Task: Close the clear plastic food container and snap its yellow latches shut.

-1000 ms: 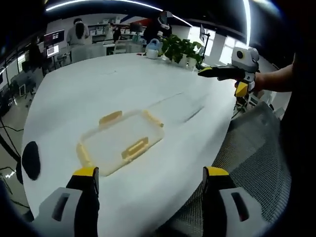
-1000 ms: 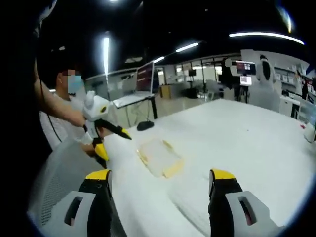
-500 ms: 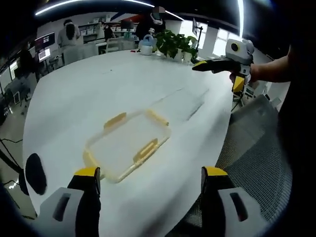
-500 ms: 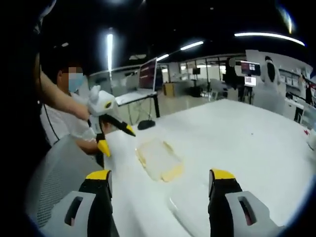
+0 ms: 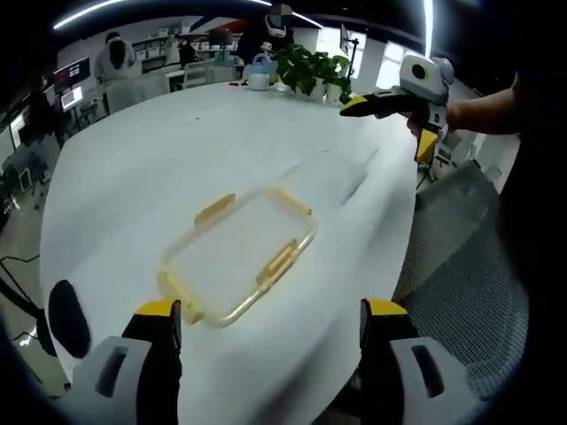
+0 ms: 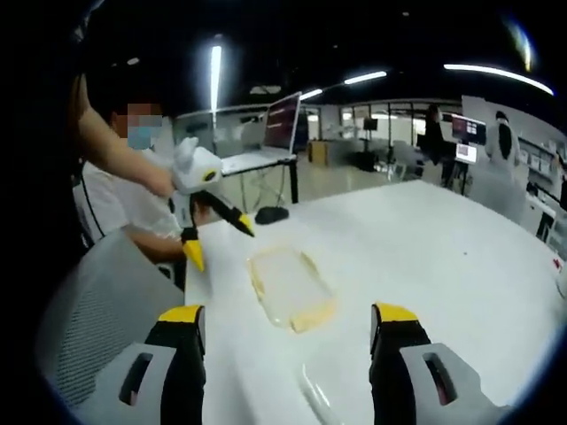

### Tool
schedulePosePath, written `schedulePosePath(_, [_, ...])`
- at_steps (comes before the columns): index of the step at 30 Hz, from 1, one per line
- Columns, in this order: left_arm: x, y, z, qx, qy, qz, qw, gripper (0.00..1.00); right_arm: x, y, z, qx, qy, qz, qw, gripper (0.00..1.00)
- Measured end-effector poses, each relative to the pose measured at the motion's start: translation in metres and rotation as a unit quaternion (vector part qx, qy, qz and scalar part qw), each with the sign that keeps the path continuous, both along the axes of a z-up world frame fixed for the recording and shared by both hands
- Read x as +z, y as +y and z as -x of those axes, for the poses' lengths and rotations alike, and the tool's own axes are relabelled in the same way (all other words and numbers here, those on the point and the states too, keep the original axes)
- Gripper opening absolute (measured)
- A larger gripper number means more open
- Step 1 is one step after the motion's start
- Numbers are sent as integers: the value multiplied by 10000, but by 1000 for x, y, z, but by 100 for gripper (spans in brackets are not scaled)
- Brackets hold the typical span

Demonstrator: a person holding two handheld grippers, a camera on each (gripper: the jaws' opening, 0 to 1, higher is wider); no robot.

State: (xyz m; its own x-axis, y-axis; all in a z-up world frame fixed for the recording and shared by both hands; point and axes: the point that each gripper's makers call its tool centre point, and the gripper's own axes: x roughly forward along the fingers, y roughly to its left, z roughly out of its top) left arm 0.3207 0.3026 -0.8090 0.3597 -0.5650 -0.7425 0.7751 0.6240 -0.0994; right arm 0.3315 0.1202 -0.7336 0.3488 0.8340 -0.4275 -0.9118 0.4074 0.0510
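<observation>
A flat clear plastic container piece with yellow latches [image 5: 237,255] lies on the white table [image 5: 159,159]; it appears farther off as the latched piece [image 6: 289,289] in the right gripper view. Beyond it a faint clear plastic outline [image 5: 335,173] rests on the table, and its rim [image 6: 312,390] shows between my right jaws. My left gripper [image 5: 267,332] hovers open just short of the latched piece, holding nothing, and also shows as the left gripper [image 6: 218,243] from the side. My right gripper [image 6: 288,341] is open and empty, and appears held above the table's edge as the right gripper [image 5: 390,124].
A grey mesh chair [image 5: 461,257] stands at the table's edge beside the person holding the grippers. Potted plants [image 5: 317,75] and a pale blue pot [image 5: 258,80] sit at the table's far end. A black oval object [image 5: 67,305] lies off the near edge. People and monitors [image 6: 283,124] fill the background.
Both cameras have drawn nearer the latched piece, which looks larger and more central in each view. Both grippers stay open; in the left gripper view the right one sits slightly higher.
</observation>
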Motion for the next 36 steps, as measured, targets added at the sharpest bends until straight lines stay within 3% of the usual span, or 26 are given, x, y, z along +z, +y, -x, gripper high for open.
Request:
schedulePosePath(24, [-8, 7, -19, -824, 194, -569, 9948, 81, -14, 9, -11, 422, -32, 435, 9982, 75])
schedulePosePath(30, [-16, 15, -18, -1236, 243, -906, 9879, 80, -29, 14, -12, 726, -114, 837, 9938, 73])
schedulePosePath(33, [-18, 18, -18, -1307, 273, -981, 9862, 80, -35, 17, -14, 852, -239, 1106, 9899, 71])
schedulePosePath(36, [-20, 19, -19, -1387, 231, -1046, 9845, 79, -39, 23, -15, 940, -175, 1173, 9885, 69])
